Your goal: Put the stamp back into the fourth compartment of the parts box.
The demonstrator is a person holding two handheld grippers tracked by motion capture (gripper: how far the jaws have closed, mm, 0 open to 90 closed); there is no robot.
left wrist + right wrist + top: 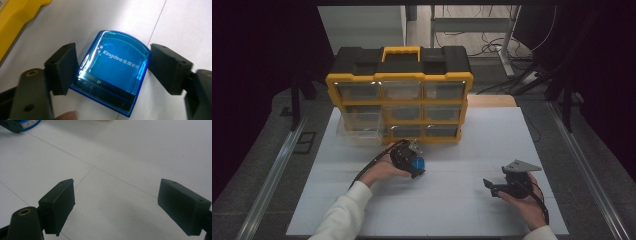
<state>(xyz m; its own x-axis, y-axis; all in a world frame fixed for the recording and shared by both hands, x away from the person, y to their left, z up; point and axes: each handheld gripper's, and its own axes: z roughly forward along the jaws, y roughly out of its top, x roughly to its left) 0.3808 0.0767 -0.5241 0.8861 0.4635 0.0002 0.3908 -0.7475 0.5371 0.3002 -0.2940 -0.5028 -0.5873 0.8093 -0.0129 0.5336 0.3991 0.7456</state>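
A translucent blue plastic box [113, 67] printed "Kingdee" lies on the white tabletop [452, 200]. It sits just in front of the drawer cabinet, left of centre, as the blue box [417, 163] in the high view. My left gripper [112, 65] is around it, one black pad against each side; this left gripper [413, 166] points right. Near the front right, my right gripper [491, 188] rests low over bare table, pointing left. Its jaws in the right gripper view [116, 205] stand wide apart with nothing between them. A corner of the blue box [28, 123] shows far off.
A yellow and black drawer cabinet [399, 95] with clear drawers stands at the back of the table. One clear drawer [359, 127] at its left is pulled out toward me. Metal rails [277, 165] run along both table sides.
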